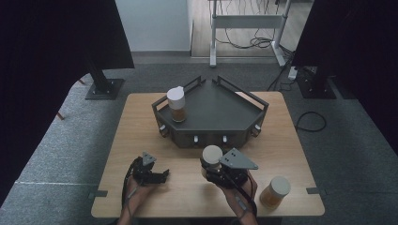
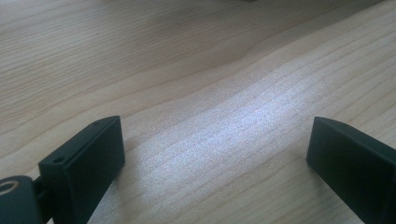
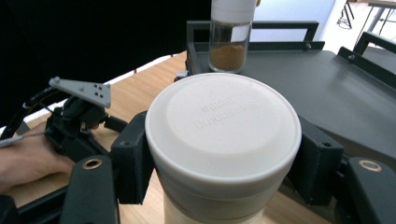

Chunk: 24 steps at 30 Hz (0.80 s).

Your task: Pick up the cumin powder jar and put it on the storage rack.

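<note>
While the right tongs (image 1: 212, 165) stand clamped on the white-capped jar (image 3: 223, 140), upright above the tabletop (image 1: 187, 187), the dark tray (image 1: 220, 110) lies straight ahead of them, its open floor just beyond the near wall. Another jar (image 1: 177, 104) already stands at the tray's far-left corner. Well off to the left, the left tongs (image 1: 157, 177) gape apart and empty, so the right hand is nearer
</note>
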Each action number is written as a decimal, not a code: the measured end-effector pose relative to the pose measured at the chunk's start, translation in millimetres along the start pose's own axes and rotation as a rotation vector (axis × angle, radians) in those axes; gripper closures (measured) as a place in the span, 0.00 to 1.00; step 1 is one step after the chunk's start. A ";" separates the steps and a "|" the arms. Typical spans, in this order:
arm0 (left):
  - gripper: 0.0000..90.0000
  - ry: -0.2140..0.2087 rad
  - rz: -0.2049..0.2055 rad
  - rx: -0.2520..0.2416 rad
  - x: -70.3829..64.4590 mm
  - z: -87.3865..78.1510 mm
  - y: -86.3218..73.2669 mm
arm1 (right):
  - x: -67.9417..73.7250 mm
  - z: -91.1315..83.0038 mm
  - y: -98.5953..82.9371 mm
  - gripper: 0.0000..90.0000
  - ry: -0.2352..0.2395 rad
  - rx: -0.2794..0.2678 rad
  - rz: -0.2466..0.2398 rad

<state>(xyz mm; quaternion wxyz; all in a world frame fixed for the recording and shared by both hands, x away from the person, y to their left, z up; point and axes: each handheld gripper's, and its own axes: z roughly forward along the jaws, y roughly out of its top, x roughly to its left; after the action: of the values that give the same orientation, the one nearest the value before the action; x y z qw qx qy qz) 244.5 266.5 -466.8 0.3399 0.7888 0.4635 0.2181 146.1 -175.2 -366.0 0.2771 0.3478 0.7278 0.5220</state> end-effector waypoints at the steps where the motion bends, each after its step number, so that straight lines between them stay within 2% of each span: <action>1: 0.04 0.000 0.000 0.000 0.0 0.0 0.0 | -0.2 0.4 1.1 0.37 -0.001 -0.002 -0.002; 24: 0.04 0.000 -0.001 0.000 0.1 0.0 0.0 | -18.5 15.3 31.3 0.37 -0.023 -0.015 -0.014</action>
<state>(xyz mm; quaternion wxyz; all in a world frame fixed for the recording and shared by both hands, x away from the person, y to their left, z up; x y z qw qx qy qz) 244.5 266.5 -466.8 0.3401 0.7885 0.4637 0.2179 175.8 -174.6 -340.0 0.2916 0.3464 0.7232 0.5214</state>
